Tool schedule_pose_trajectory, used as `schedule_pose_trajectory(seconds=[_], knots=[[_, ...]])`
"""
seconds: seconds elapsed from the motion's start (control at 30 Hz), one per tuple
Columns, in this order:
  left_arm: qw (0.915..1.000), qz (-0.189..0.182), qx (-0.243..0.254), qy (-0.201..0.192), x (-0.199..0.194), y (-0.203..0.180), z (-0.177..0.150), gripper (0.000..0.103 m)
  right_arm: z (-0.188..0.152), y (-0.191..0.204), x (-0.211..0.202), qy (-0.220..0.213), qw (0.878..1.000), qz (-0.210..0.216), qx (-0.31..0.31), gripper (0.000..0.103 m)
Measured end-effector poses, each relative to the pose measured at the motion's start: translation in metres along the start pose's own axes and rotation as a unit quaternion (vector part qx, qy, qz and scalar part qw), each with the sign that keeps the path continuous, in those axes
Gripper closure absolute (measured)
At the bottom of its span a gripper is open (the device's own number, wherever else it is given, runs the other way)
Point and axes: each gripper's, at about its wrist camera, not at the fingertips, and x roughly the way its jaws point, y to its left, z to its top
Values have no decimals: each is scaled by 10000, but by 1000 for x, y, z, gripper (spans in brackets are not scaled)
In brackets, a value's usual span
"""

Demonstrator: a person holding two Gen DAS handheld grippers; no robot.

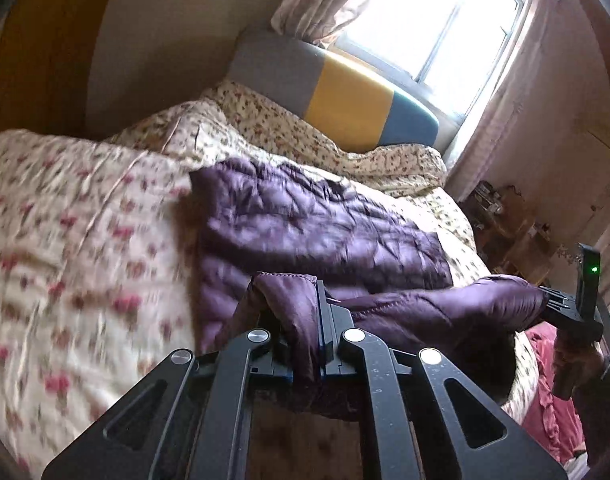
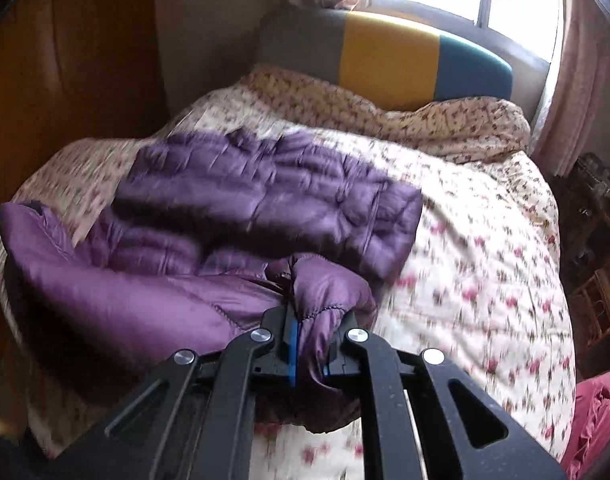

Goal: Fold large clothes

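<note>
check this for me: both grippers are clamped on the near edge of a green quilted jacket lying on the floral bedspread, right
Not quite: the jacket is purple, not green, as the right wrist view shows plainly. The rest holds: the left gripper and the right gripper are each shut on its near edge, and it lies on the floral bedspread.
</note>
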Motion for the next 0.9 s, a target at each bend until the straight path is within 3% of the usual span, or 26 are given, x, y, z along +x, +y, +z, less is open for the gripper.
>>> schedule_pose_trajectory(seconds=[0.4, 0.73, 0.83, 0.9], knots=[[9984, 506, -123, 202, 116, 27, 96, 96, 91, -29, 118, 301, 9971, -351, 612, 96], [9925, 991, -417, 585, 192, 59, 119, 96, 118, -38, 196, 744, 9932, -573, 687, 90], [9910, 951, -595, 730, 201, 67, 122, 89, 121, -42, 202, 752, 9927, -533, 776, 72], [9908, 841, -764, 735, 201, 73, 126, 68, 124, -46, 201, 722, 9923, -433, 913, 54]])
